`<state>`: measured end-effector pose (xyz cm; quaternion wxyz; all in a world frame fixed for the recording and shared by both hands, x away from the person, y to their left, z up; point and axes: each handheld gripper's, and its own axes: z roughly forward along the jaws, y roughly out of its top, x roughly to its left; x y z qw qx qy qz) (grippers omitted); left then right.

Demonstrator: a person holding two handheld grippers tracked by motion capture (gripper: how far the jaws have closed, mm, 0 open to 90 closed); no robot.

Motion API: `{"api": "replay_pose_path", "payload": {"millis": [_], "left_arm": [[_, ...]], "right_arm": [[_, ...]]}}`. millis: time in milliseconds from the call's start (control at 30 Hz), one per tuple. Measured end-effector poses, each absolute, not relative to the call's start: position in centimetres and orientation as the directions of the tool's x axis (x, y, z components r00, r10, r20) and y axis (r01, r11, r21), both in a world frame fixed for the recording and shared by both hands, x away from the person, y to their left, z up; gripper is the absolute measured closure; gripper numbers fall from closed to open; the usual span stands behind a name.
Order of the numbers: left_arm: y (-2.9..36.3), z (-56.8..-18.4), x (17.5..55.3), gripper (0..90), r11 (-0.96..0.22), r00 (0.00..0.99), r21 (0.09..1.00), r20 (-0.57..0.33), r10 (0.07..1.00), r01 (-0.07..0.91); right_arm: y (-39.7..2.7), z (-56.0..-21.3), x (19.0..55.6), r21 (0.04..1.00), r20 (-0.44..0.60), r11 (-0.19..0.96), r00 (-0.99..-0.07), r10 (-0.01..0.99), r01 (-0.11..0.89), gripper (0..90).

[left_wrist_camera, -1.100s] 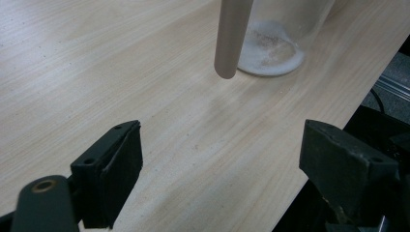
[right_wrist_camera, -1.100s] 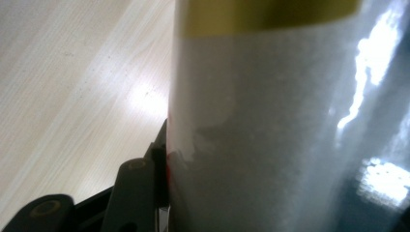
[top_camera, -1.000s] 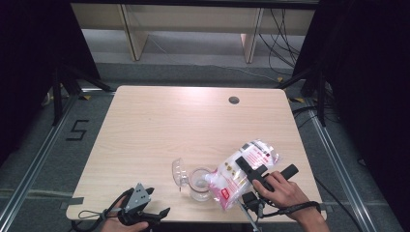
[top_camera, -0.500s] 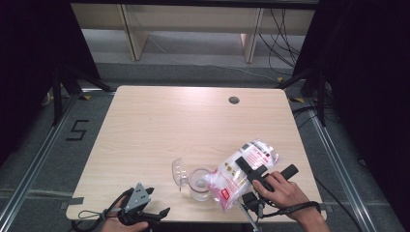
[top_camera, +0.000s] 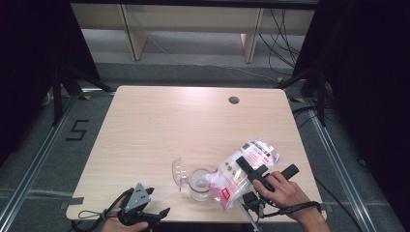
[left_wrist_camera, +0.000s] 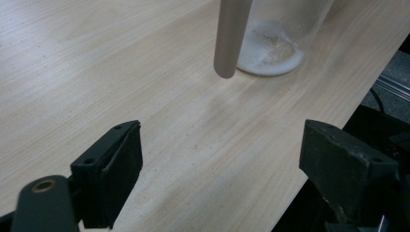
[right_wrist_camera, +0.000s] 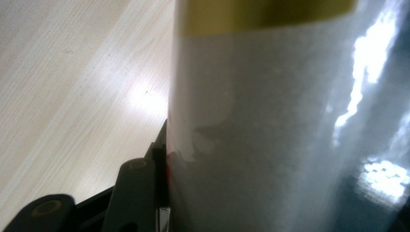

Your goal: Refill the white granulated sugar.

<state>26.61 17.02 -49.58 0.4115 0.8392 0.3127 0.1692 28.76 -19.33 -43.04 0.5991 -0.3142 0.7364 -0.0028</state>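
High view: the right gripper (top_camera: 251,170) has its jaws clamped on a clear plastic bag of white powder with a red-and-white label (top_camera: 241,173), tilted mouth-down over a clear plastic jar (top_camera: 199,183) near the front edge of the pale wooden bench (top_camera: 183,125); the left gripper (top_camera: 141,209) rests at the front-left edge. Left gripper view: jaws wide apart over bare bench, nothing between them, the jar (left_wrist_camera: 273,46) ahead with powder in its bottom. Right gripper view: the bag (right_wrist_camera: 270,135) fills the frame, pressed against the left jaw.

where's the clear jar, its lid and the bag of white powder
clear jar (top_camera: 199,186), high view, on its rim
lid (top_camera: 178,171), high view, on its clear dome
bag of white powder (top_camera: 239,174), high view, on its middle
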Motion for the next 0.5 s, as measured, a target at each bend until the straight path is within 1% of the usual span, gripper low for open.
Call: {"api": "replay_pose_path", "payload": {"millis": [433,500], "left_arm": [[17.03,-49.58,26.62,15.2,-0.469,0.750,0.795,0.029,0.661,0.383],[17.02,-49.58,26.62,15.2,-0.469,0.750,0.796,0.029,0.661,0.383]], "right_arm": [[-19.28,-43.02,28.69,-0.372,-0.885,0.804,-0.084,-0.459,-0.464,54.5],[-19.29,-42.90,28.69,-0.383,-0.881,0.800,-0.078,-0.466,-0.462,54.6]]}}
